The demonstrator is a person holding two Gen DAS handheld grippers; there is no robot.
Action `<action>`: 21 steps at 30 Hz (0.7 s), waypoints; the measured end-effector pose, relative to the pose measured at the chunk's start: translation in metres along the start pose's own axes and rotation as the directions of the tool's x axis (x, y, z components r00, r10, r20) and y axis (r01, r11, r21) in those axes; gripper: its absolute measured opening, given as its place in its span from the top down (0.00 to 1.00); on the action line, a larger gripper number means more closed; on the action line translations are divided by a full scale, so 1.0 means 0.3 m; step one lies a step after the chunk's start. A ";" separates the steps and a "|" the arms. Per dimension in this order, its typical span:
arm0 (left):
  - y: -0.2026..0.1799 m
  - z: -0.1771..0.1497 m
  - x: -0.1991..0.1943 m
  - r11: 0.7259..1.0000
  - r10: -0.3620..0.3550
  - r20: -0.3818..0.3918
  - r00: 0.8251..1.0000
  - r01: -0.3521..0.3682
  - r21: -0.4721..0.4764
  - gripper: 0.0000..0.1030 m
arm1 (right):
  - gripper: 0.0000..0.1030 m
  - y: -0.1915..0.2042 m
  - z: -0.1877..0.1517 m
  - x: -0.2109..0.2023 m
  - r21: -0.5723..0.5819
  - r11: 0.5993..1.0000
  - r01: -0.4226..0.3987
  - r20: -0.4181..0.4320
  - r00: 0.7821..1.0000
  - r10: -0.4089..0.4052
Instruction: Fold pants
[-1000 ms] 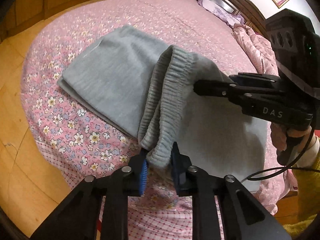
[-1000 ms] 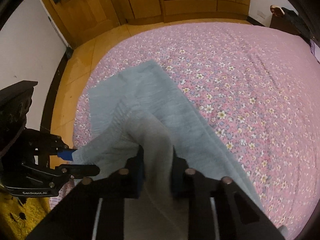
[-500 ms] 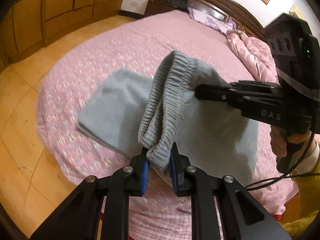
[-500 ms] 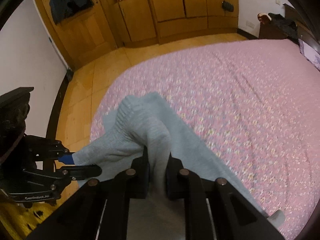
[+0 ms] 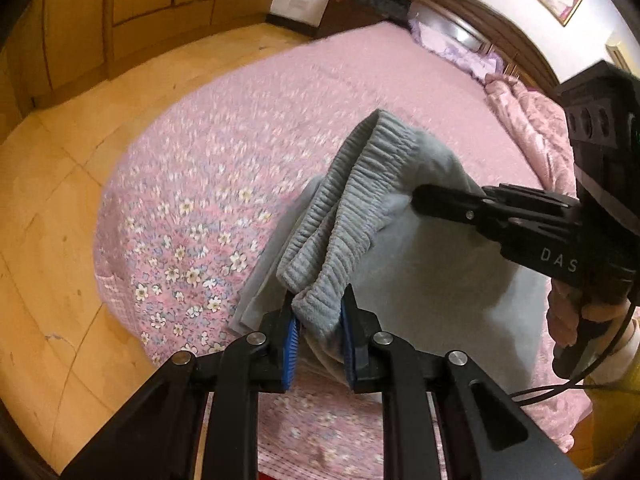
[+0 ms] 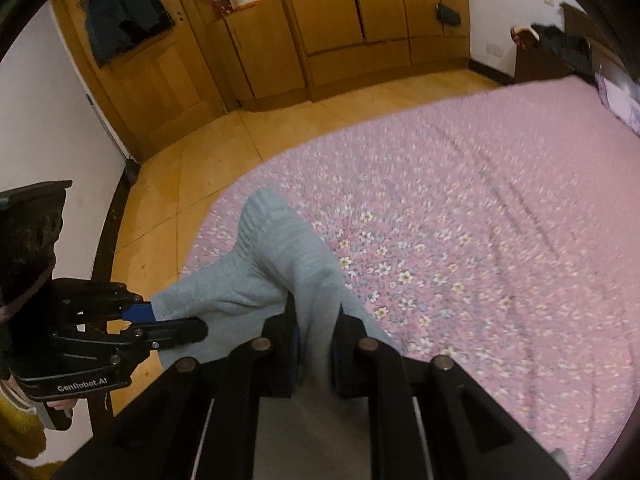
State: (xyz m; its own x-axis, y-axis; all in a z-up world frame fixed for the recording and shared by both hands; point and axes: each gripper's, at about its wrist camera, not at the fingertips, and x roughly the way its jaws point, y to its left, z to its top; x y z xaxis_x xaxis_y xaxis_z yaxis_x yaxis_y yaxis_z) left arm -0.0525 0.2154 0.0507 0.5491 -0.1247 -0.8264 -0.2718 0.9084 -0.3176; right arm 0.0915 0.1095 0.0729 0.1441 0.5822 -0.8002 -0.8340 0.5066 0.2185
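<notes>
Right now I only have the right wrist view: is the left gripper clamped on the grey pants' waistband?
Observer: Yes. In the left wrist view the left gripper pinches the ribbed waistband between its blue pads.
Reviewer: And what does my gripper hold?
Observer: The right gripper is shut on the same grey pants, just beyond the waistband.
Reviewer: Anything else on the bed?
Observer: A bunched pink quilt lies near the headboard.
</notes>
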 end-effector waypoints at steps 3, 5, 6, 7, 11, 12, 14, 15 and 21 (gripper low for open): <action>0.010 -0.021 0.043 0.999 0.047 -0.029 0.998 -0.046 0.027 0.84 | 0.82 -0.022 -0.010 0.072 0.037 0.999 0.018 -0.032 0.999 -0.017; 0.005 -0.030 0.050 0.997 0.067 -0.023 0.998 -0.066 0.046 0.82 | 0.75 -0.042 -0.017 0.111 0.074 0.997 0.027 -0.048 0.999 -0.023; 0.005 -0.034 0.049 0.996 0.077 -0.018 0.997 -0.076 0.055 0.80 | 0.73 -0.056 -0.018 0.127 0.097 0.995 0.023 -0.051 0.999 -0.018; 0.003 -0.036 0.048 0.995 0.085 -0.016 0.996 -0.084 0.057 0.78 | 0.70 -0.070 -0.020 0.137 0.118 0.993 0.015 -0.052 0.999 -0.009; 0.018 -0.039 0.017 0.996 0.087 -0.011 0.996 -0.086 0.037 0.75 | 0.68 -0.104 -0.019 0.132 0.178 0.983 -0.031 -0.042 0.998 0.039; 0.018 -0.040 0.003 0.996 0.086 -0.009 0.996 -0.086 0.031 0.75 | 0.66 -0.108 -0.019 0.116 0.188 0.981 -0.041 -0.034 0.998 0.048; 0.030 -0.039 -0.024 0.996 0.090 -0.003 0.996 -0.090 0.028 0.75 | 0.64 -0.113 -0.017 0.065 0.198 0.978 -0.060 -0.007 0.998 0.063; 0.028 -0.044 -0.040 0.995 0.090 0.001 0.996 -0.090 0.031 0.75 | 0.61 -0.115 -0.020 0.034 0.203 0.976 -0.073 0.012 0.997 0.072; 0.002 -0.043 -0.138 0.985 0.151 0.074 0.986 -0.156 0.071 0.75 | 0.58 -0.152 -0.075 -0.150 0.235 0.971 -0.036 0.094 0.995 0.014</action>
State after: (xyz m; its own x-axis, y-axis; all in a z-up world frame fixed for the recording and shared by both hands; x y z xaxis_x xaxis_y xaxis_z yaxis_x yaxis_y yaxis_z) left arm -0.0856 0.2161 0.0787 0.5587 0.0438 -0.8282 -0.2977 0.9427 -0.1510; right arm 0.1112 0.0459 0.0864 0.1819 0.6467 -0.7407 -0.6905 0.6203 0.3721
